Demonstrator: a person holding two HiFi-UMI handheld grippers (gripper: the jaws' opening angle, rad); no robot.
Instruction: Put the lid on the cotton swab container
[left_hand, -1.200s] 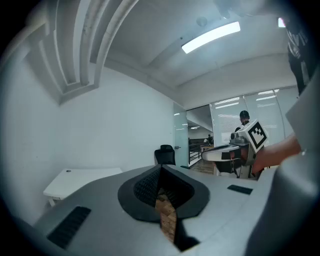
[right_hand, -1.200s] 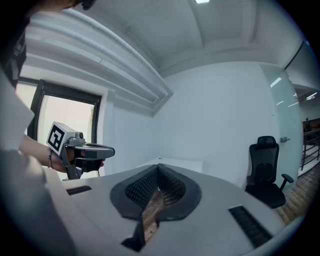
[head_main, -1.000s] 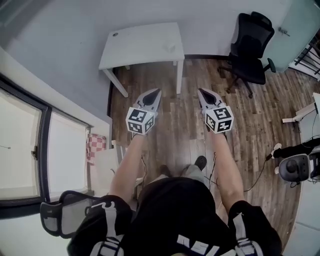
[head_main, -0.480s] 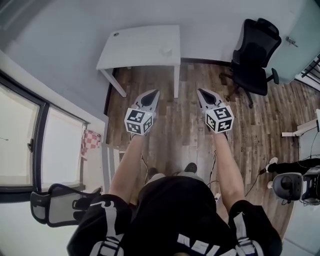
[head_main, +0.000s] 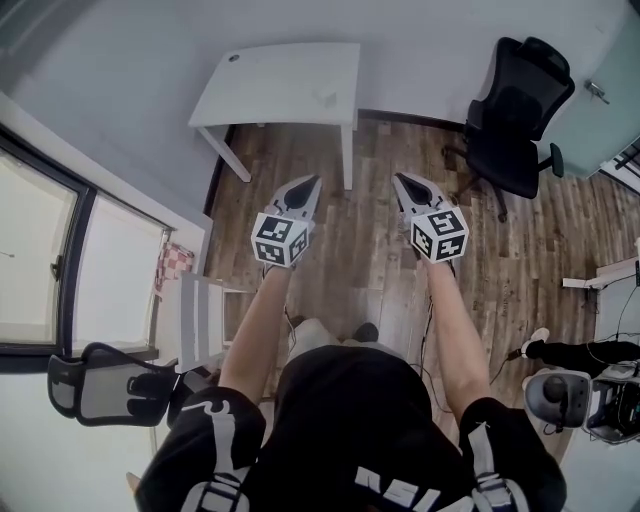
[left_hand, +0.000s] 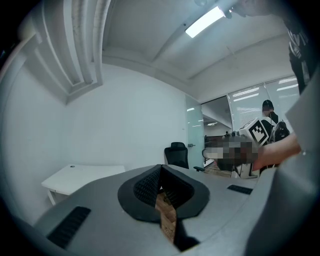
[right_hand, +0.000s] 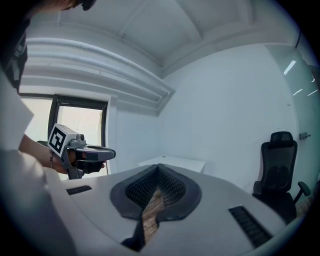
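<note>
The black office chair (head_main: 520, 105) has slid toward the upper right since a second ago, and the white table (head_main: 270, 85) now sits squarer at top centre. Both grippers are out front, mid-frame, over the wood floor (head_main: 370, 260). The left gripper (head_main: 311, 181) is clenched tight with nothing between its jaws. The right gripper (head_main: 399, 178) is pressed together too, and empty. A small pale object (head_main: 327, 97) sits near the table's right edge, too small for me to call it container or lid.
</note>
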